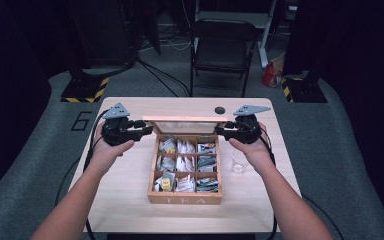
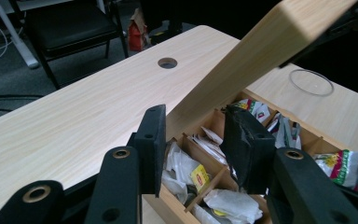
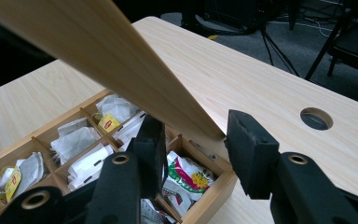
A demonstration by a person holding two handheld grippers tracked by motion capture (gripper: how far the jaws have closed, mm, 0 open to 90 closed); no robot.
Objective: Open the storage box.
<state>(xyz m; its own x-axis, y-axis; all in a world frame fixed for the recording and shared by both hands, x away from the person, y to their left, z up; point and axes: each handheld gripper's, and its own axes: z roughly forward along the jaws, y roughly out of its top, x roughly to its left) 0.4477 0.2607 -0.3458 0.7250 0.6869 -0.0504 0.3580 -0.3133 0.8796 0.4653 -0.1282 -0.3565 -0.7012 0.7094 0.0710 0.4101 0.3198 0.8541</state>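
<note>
A wooden tea box (image 1: 185, 195) sits mid-table (image 1: 130, 200), its 9 compartments full of tea bags (image 1: 186, 162). Its lid (image 1: 186, 120) stands raised at the back. The left gripper (image 1: 147, 129) and right gripper (image 1: 219, 131) straddle the lid's 2 ends, jaws apart around the wood; whether the pads press it is unclear.

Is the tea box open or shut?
Open. The lid stands raised at the back of the tea box, and the tea bags inside show.
</note>
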